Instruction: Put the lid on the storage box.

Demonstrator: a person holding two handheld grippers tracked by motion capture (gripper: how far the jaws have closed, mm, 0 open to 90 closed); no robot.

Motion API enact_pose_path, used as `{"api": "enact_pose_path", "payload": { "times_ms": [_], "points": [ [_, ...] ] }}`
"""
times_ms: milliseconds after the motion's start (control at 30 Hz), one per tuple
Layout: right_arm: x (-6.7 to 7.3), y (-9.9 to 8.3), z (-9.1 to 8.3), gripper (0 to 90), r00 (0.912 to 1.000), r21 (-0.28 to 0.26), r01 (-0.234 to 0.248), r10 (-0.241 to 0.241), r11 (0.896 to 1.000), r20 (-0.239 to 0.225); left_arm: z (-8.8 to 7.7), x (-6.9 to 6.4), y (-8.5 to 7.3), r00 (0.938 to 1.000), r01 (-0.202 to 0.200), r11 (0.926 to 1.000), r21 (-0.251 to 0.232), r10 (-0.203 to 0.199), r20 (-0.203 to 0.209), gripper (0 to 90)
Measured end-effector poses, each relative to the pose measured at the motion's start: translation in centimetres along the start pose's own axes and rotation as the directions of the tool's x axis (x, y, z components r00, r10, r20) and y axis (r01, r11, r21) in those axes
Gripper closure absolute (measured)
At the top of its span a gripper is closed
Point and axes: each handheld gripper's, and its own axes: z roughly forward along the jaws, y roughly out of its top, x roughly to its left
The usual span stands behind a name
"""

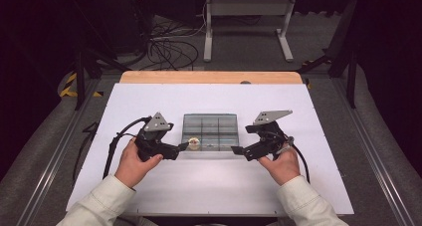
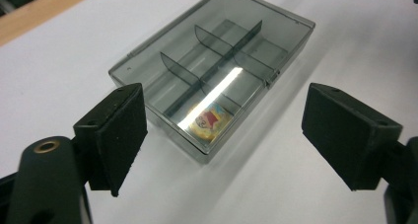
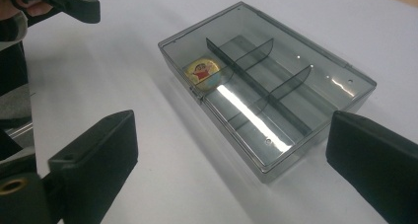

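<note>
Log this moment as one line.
left gripper: open, empty | right gripper: open, empty | box: lid shut, between grippers | badge: inside box

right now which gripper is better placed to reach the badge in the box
Probably left: the left gripper sits by the box corner holding the badge; the right gripper is further away. Both open.

A person sits at the white table (image 1: pixel 149 196), a gripper in each hand. The left gripper (image 1: pixel 185 146) and right gripper (image 1: pixel 236 150) flank the near edge of a smoky, lidded compartment box (image 1: pixel 209 130), jaws apart. A small round badge (image 1: pixel 193 143) lies inside, near-left.
</note>
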Motion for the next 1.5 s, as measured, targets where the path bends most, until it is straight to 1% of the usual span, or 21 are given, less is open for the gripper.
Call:
{"api": "enact_pose_path", "payload": {
  "times_ms": [100, 133, 167, 267, 367, 400, 467, 567, 667, 767, 800, 900, 1000, 1100, 1200, 1333, 1433, 1500],
  "points": [
    [0.2, 0.0, -0.3, 2.2, 0.9997, -0.015, 0.018, -0.017, 1.0, 0.019, -0.5, 0.1, -0.1, 0.9999, 0.01, 0.9994, -0.034, -0.009, 0.009, 16.6],
    [0.3, 0.0, -0.3, 1.1, 0.9994, -0.02, 0.025, -0.025, 0.999, 0.023, -0.6, 0.1, -0.2, 0.9997, 0.02, 0.9988, -0.045, -0.019, 0.016, 16.4],
    [0.4, 0.0, -0.4, 0.0, 0.999, -0.025, 0.034, -0.033, 0.999, 0.03, -0.8, 0.1, -0.3, 0.9999, 0.01, 0.9985, -0.053, -0.009, 0.006, 16.0],
    [0.8, -0.1, -0.7, 0.0, 0.9971, -0.034, 0.06, -0.058, 0.998, 0.049, -1.3, -0.1, -0.6, 0.9999, 0.0, 0.9968, -0.08, -0.001, -0.012, 15.1],
    [1.1, -0.2, -0.9, 0.0, 0.9942, -0.04, 0.082, -0.079, 0.996, 0.072, -1.8, -0.3, -0.9, 0.9995, -0.016, 0.9936, -0.112, 0.013, -0.029, 14.4],
    [1.2, -0.2, -1.0, 0.0, 0.9934, -0.041, 0.086, -0.083, 0.995, 0.079, -2.0, -0.4, -1.0, 0.9991, -0.027, 0.9923, -0.121, 0.023, -0.035, 14.4],
    [1.4, -0.3, -1.2, 0.0, 0.9938, -0.054, 0.091, -0.087, 0.994, 0.07, -2.3, -0.6, -1.4, 0.9979, -0.036, 0.9894, -0.141, 0.028, -0.057, 14.3],
    [1.5, -0.8, -1.6, 0.0, 0.9937, -0.093, 0.096, -0.09, 0.991, 0.067, -2.8, -0.8, -2.0, 0.996, -0.05, 0.9839, -0.172, 0.036, -0.081, 14.3],
    [1.5, -1.3, -1.8, 0.0, 0.9939, -0.123, 0.097, -0.089, 0.988, 0.064, -3.2, -0.7, -2.8, 0.995, -0.051, 0.9788, -0.198, 0.033, -0.094, 13.8],
    [1.5, -1.9, -2.0, 0.0, 0.993, -0.128, 0.106, -0.099, 0.986, 0.065, -3.5, -0.7, -3.6, 0.9951, -0.043, 0.9739, -0.223, 0.022, -0.096, 13.4],
    [1.5, -2.1, -2.1, 0.0, 0.9923, -0.13, 0.11, -0.102, 0.985, 0.07, -3.6, -0.6, -3.9, 0.9944, -0.049, 0.9725, -0.228, 0.026, -0.102, 13.1],
    [1.5, -2.7, -2.2, 0.0, 0.9914, -0.138, 0.117, -0.108, 0.984, 0.074, -3.5, -0.6, -4.8, 0.9936, -0.045, 0.9711, -0.234, 0.019, -0.111, 13.0],
    [1.5, -3.3, -2.3, 0.0, 0.9916, -0.146, 0.116, -0.106, 0.983, 0.074, -3.5, -0.6, -5.7, 0.9922, -0.049, 0.9689, -0.243, 0.019, -0.123, 13.1],
    [1.4, -3.8, -2.4, 0.0, 0.9916, -0.156, 0.117, -0.106, 0.981, 0.075, -3.5, -0.6, -6.5, 0.9919, -0.039, 0.9678, -0.249, 0.008, -0.126, 13.1],
    [1.4, -4.6, -2.5, 0.0, 0.9907, -0.172, 0.121, -0.108, 0.978, 0.083, -3.3, -0.6, -7.3, 0.9922, -0.03, 0.968, -0.249, -0.001, -0.125, 13.0],
    [1.2, -5.5, -2.4, 0.0, 0.9916, -0.168, 0.109, -0.096, 0.98, 0.087, -3.0, -0.6, -8.2, 0.9926, -0.019, 0.9705, -0.24, -0.011, -0.121, 12.9],
    [1.1, -6.2, -2.3, 0.0, 0.9926, -0.171, 0.1, -0.087, 0.98, 0.085, -2.9, -0.6, -8.9, 0.9927, -0.012, 0.9703, -0.241, -0.017, -0.119, 13.2],
    [1.1, -6.7, -2.3, 0.0, 0.9937, -0.18, 0.095, -0.083, 0.979, 0.075, -2.8, -0.5, -9.2, 0.9934, -0.009, 0.971, -0.239, -0.019, -0.114, 13.4]
  ]
}}
